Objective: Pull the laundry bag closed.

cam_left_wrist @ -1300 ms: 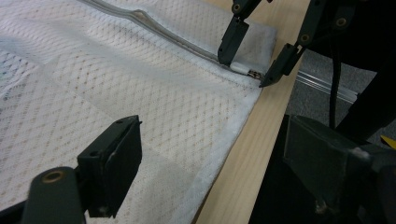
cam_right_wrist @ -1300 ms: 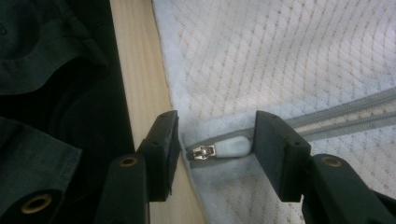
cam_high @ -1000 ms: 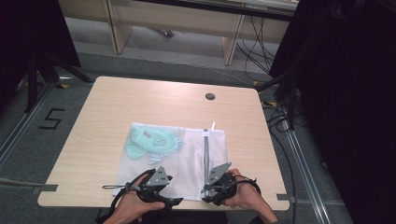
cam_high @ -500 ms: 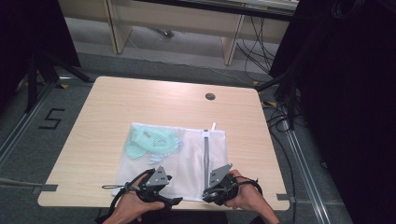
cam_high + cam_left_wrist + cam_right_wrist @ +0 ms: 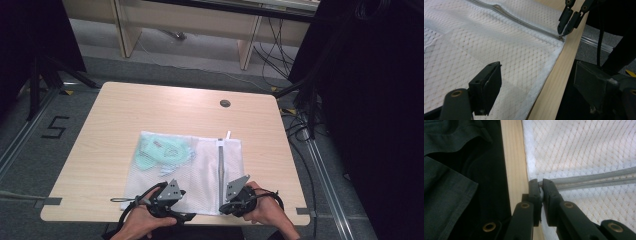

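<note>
Both hands edged slightly toward table's near edge; otherwise unchanged.

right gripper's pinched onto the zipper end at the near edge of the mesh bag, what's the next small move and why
Probably close the left gripper on the mesh bag near its front edge to hold it down, then draw the zipper pull away along the zipper. The right gripper is shut on the pull at the table edge, while the left one is open over the mesh, gripping nothing.

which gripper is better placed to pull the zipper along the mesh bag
The right gripper: its jaws are pinched on the zipper pull at the mesh laundry bag's near edge. The left gripper is open over plain mesh.
</note>
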Tool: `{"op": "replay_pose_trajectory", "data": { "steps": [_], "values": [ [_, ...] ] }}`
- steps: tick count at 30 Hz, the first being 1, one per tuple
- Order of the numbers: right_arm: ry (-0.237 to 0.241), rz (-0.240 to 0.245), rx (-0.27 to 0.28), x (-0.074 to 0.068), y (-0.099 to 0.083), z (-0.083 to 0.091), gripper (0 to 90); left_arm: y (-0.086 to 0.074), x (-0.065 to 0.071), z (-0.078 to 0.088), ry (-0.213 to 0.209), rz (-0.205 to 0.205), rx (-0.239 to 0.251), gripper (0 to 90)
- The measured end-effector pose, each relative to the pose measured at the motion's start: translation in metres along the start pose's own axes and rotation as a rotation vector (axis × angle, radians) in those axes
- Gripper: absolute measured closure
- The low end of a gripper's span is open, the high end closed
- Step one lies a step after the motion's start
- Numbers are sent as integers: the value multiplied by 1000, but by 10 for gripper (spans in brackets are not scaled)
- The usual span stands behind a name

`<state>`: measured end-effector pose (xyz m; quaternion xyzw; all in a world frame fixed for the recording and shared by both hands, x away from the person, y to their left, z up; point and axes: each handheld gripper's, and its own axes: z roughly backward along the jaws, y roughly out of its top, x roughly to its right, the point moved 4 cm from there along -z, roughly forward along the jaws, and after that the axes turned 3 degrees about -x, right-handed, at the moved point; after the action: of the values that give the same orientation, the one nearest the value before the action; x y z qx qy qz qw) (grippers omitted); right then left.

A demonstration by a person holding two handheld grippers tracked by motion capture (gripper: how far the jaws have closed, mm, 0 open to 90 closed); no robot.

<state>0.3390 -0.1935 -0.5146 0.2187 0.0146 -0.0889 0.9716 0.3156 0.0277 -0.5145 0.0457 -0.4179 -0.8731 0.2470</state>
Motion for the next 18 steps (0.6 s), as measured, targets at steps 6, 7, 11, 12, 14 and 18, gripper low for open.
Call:
{"op": "replay_pose_trajectory", "data": {
  "steps": [6, 7, 11, 12, 14, 18],
  "values": [
    [-7, -2, 2, -1, 2, 1, 862, -1, 3, -3, -16, -8, -4, 238],
    [-6, -7, -4, 0, 2, 1, 862, -1, 3, -3, -8, -16, -19, 243],
    [-11, -23, 15, 0, 2, 6, 862, -2, 9, -6, -25, -27, -18, 267],
    [-13, -29, 19, 0, 2, 7, 862, -2, 9, -7, -22, -43, -24, 271],
    [-13, -35, 21, 0, 2, 8, 862, 0, 13, -9, -55, -46, 20, 277],
    [-19, -42, 31, -1, 4, 11, 863, 2, 19, -18, -51, -88, 18, 319]
  ]
}}
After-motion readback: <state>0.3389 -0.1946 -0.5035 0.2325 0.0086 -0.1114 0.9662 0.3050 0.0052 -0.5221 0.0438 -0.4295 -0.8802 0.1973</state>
